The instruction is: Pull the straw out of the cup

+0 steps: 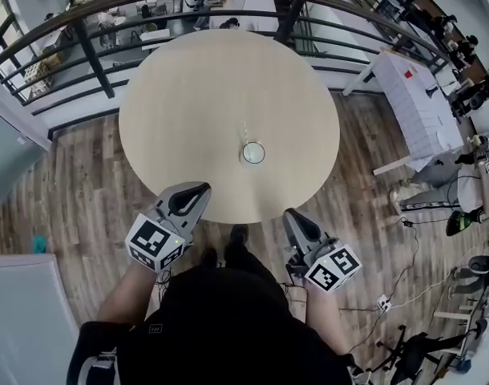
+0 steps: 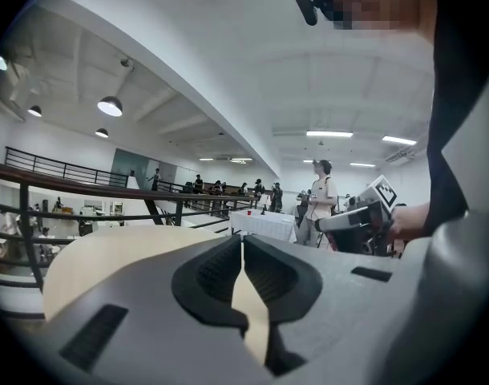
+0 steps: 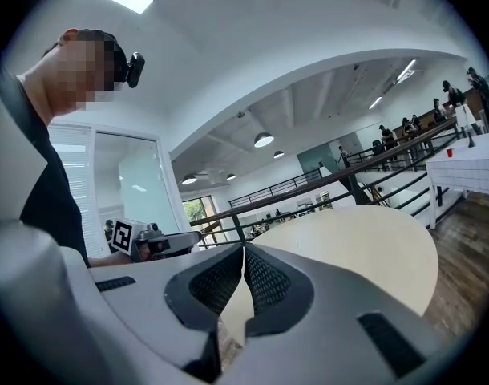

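In the head view the cup with its straw stands on the bench, well apart from both grippers, while the left gripper view shows the left gripper with fingers pressed together and empty, and the right gripper view shows the right gripper likewise, so both probably need spreading before they reach in.

**Person:** black short-sleeved top, dark shoes and a small black head camera.

**Left gripper and right gripper:** smooth grey moulded housings that taper forward, each with a black teardrop-shaped recess on top. The inner pads are black with a fine ribbed texture. Rectangular black slots mark the housing flanks. At the rear of each gripper sits a white cube bearing black square markers.
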`<state>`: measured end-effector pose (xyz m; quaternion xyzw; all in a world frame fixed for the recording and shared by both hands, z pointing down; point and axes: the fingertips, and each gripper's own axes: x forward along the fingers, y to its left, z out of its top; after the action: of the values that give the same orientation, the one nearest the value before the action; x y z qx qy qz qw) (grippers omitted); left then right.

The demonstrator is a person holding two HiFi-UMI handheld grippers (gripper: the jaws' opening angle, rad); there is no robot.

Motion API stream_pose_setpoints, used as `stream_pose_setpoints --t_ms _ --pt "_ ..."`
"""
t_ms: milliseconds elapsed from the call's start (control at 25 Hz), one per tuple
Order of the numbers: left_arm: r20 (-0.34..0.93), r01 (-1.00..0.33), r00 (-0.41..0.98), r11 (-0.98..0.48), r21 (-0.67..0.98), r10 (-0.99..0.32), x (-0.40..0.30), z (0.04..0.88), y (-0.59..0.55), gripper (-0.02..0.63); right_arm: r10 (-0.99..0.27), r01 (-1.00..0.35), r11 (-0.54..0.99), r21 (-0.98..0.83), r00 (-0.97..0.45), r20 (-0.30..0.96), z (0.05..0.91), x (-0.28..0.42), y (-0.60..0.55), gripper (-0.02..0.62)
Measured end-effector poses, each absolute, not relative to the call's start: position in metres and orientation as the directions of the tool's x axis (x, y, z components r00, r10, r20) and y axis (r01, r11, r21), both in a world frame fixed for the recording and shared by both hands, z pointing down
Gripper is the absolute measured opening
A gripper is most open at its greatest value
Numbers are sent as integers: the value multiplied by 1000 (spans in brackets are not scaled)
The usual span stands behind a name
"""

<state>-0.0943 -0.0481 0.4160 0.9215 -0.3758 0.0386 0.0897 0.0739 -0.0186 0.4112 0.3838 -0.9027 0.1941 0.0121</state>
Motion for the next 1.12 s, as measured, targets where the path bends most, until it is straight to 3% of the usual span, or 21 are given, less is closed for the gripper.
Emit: stream_pose_setpoints --t_ms 200,400,680,1120 --pt "151 -706 709 -695 141 -689 -85 418 -82 9 -646 -663 653 -367 -740 188 418 64 -53 23" --pt "166 -705 709 -691 161 -685 -67 427 -114 73 -617 -636 663 -394 -763 193 427 73 -87 23" --pt "239 -758 650 -637 138 -722 -46 454 -161 107 -550 -568 696 -440 -815 183 444 91 -138 23" --pt "238 -799 601 -566 204 -763 -38 478 -199 154 -417 -455 762 -461 -889 188 466 79 -187 23"
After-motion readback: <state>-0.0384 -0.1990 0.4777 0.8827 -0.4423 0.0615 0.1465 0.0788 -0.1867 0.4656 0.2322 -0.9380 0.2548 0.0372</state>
